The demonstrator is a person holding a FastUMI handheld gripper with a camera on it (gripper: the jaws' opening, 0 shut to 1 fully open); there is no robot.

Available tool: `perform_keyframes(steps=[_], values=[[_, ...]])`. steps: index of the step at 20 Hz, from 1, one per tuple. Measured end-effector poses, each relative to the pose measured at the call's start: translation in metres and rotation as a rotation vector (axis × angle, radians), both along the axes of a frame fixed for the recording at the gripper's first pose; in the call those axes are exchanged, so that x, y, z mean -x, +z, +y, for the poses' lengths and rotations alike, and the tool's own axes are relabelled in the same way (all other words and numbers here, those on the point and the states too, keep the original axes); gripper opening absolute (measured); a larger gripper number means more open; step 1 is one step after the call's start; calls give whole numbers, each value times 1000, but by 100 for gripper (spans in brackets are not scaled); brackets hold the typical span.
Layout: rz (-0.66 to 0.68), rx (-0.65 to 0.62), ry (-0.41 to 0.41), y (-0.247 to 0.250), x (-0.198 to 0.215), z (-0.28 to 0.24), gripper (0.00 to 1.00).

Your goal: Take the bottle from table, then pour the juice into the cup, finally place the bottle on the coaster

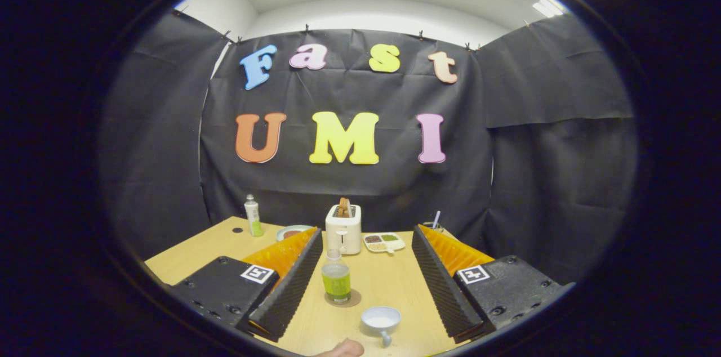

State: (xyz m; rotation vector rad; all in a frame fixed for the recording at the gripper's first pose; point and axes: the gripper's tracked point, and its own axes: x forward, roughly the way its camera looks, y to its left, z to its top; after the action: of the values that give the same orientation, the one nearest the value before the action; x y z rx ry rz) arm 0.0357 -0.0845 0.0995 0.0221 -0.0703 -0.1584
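The bottle [336, 277] is standing upright on the coaster [343, 300], between the spread fingers of the tongs [366, 247], touching neither. Its neck is pointing straight up. The cup [380, 321] is sitting nearer, handle toward the surface's [388, 284] near edge. A toaster [343, 230] is standing beyond at the far edge.

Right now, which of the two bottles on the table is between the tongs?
The juice bottle with green liquid, standing on the round coaster between the open tongs. The other bottle stands far back, near the booth wall.
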Motion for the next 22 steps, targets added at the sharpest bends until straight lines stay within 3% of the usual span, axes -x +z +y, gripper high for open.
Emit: perform_keyframes(steps=[6,13,22], values=[[64,-35,22,-22,52,-6,100],[47,-118,47,-63,76,-16,100],[-11,6,24,-84,89,-4,100]])
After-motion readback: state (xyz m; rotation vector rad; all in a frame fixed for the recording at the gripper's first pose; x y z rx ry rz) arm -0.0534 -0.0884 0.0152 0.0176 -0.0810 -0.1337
